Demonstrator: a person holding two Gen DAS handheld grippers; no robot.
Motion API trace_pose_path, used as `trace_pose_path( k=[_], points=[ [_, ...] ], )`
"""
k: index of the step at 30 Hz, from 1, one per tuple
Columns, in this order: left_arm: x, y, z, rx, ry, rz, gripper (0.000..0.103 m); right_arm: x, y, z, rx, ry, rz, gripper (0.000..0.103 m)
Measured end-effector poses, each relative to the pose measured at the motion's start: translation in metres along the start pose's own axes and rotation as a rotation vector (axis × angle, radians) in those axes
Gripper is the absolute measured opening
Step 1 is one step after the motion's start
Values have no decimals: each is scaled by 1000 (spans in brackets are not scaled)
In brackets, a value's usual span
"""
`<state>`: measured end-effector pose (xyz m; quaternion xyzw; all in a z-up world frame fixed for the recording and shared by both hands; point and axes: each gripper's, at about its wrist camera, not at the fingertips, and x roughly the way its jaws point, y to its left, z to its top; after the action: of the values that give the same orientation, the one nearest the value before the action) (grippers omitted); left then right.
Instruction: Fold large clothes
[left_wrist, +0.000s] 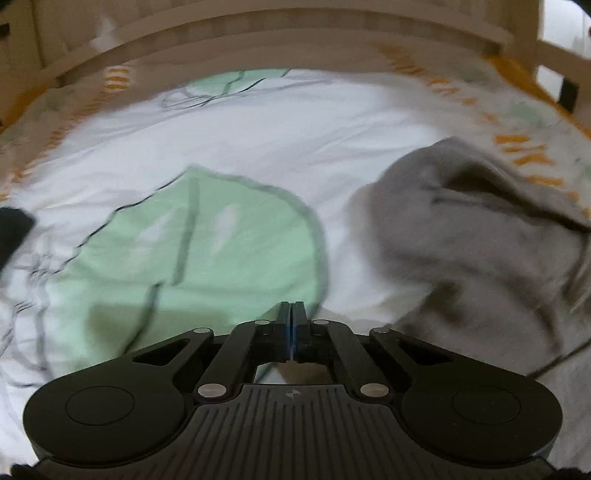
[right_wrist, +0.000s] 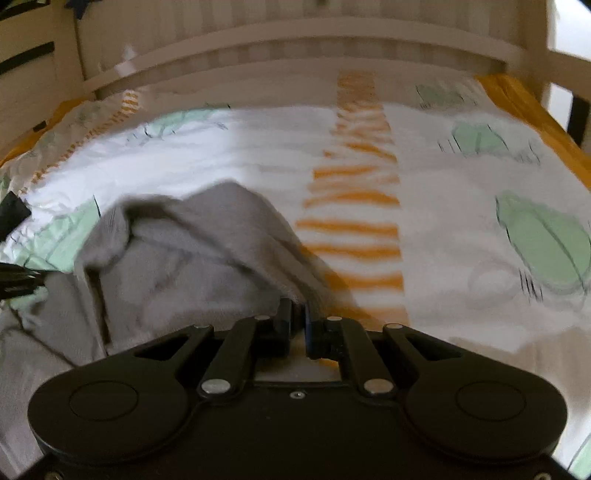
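A grey garment (left_wrist: 476, 236) lies bunched on the bed, at the right of the left wrist view. My left gripper (left_wrist: 293, 308) is shut and empty, hovering over a green leaf print to the left of the garment. In the right wrist view the grey garment (right_wrist: 192, 258) fills the left half and rises in a fold. My right gripper (right_wrist: 298, 306) is shut on an edge of that garment, with grey cloth pinched between the fingertips. Both views are motion-blurred.
The bed cover (right_wrist: 443, 206) is white with green leaves and an orange striped band (right_wrist: 354, 206). A cream wooden slatted bed rail (left_wrist: 280, 44) runs along the far side. A dark object (left_wrist: 13, 229) sits at the left edge.
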<state>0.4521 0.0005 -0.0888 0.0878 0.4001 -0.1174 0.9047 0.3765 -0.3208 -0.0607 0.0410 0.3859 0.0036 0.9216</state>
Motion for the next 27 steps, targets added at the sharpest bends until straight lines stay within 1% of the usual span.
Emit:
trace_pose_path(
  k=[2,3,4,5,6,7,8,10,11,12,15,18,19,21,23,25,26,27],
  points=[
    [-10,11,0,-43,-19,-23,2,4,-7,-10,24,23,6,15],
    [-18,14,2,-57,-42,-41,3,3,-8,-12,31,13,13,16],
    [-24,13,6,-56,-64,-55,9,1,-9,-13,32,-4,18,18],
    [-32,10,10,-48,-93,-72,22,-1,-7,-11,29,-18,18,21],
    [-39,5,15,-33,-124,-92,32,-3,-6,-9,25,-28,17,23],
    [-44,-1,19,-18,-147,-110,50,-4,-4,-7,20,-39,16,25],
    [-48,-10,25,7,-172,-139,61,-6,-2,-5,10,-46,14,27],
    [-48,-29,33,47,-185,-179,65,-6,4,-1,-14,-53,4,34],
    [-46,-40,38,66,-184,-195,66,-5,6,1,-22,-52,5,44],
    [-44,-49,42,84,-181,-204,67,-4,8,3,-30,-52,3,48],
    [-31,-79,50,153,-164,-208,67,0,14,5,-58,-47,-3,48],
    [-13,-103,48,218,-111,-184,67,4,18,7,-82,-44,-9,48],
    [-4,-107,46,244,-88,-161,67,5,19,7,-87,-44,-11,48],
    [13,-118,43,321,-45,-67,68,9,20,8,-92,-37,-13,49],
    [17,-120,37,380,-65,34,69,12,21,8,-100,-29,-22,49],
    [12,-112,33,379,-98,163,69,15,21,8,-118,-19,-37,49],
    [8,-102,31,362,-118,191,69,16,21,8,-129,-17,-52,49],
    [4,-92,30,346,-129,193,69,15,19,9,-134,-20,-67,49]
  ],
)
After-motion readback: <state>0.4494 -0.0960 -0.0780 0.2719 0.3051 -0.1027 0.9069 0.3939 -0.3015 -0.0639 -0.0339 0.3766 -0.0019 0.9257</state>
